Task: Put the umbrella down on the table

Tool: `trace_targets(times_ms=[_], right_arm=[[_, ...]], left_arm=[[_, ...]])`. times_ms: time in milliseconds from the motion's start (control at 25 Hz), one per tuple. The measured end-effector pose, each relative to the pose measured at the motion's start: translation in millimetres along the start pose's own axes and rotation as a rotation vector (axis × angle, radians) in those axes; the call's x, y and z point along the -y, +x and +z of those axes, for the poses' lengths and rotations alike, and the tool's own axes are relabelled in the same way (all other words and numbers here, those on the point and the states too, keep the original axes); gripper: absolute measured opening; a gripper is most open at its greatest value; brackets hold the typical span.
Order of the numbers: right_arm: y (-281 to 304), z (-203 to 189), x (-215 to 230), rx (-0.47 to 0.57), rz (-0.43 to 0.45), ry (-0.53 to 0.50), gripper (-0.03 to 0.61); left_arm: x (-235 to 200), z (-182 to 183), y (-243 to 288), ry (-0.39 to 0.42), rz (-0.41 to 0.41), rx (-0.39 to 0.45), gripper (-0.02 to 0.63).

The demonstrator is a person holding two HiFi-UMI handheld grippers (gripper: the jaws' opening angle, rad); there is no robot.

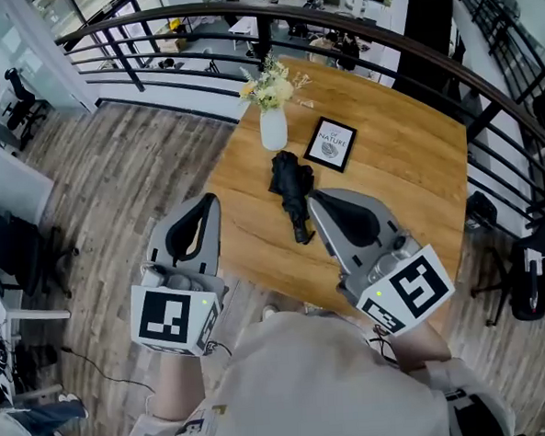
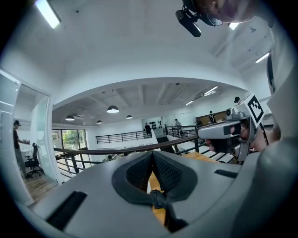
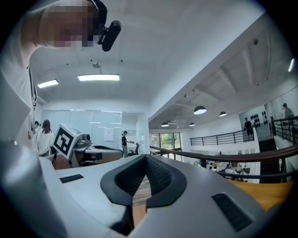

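Black umbrella [image 1: 292, 195], folded, lies flat on the wooden table [image 1: 409, 195], long axis running roughly away from the person, handle end nearest them. Nothing grips it.

Just past its far end stands a white vase [image 1: 273, 128], upright, with pale yellow and white flowers [image 1: 270, 85]. Right of the vase, near the umbrella's far end but apart from it, a black-framed picture [image 1: 332, 144] lies flat.

Right tongs [image 1: 314, 199] are held out in front of the person, tip showing just beside the umbrella's near end in the head view; height over the table can't be told there. Its own view shows both jaws pressed together at the tip, nothing between them, only floor and table edge behind.

Left tongs [image 1: 212, 200] are held out off the table's left edge, over the plank floor [image 1: 132, 184], well clear of the umbrella. Jaws together too, tips meeting, nothing clamped. A dark lump shows low in the gap behind the pads; can't tell what it is.

Each pair of tongs carries a marker cube at the back. The person's pale shirt [image 1: 310, 385] fills the bottom of the head view.

A dark curved railing [image 1: 362, 27] wraps behind the table. Black office chairs [image 1: 18, 97] stand at far left.
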State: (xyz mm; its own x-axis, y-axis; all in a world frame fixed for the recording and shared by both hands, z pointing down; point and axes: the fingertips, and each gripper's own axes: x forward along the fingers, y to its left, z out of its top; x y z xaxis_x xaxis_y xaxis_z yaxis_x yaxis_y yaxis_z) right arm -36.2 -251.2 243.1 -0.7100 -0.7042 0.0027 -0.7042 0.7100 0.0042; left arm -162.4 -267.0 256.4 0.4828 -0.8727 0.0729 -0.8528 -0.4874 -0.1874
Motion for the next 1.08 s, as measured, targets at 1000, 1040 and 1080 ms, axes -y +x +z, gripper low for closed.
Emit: trace_targets(times_ms=[1000,1040,1080], right_arm=[[-22.4,-8.2,-8.9,-0.004,0.085,0.127,0.028],[-23.4,-5.1,-8.3,0.005,0.089,0.136,0.028],[-24.4,-2.0,-7.6,0.013,0.093,0.142,0.028]], left_arm=[[27.8,-26.1,-25.7,-0.052,-0.011,-0.065,0.017],[27.8,-25.3,-25.7,-0.054,-0.011,-0.064,0.017],[27.9,-24.5,-25.6,-0.054,-0.011,-0.063,0.017]])
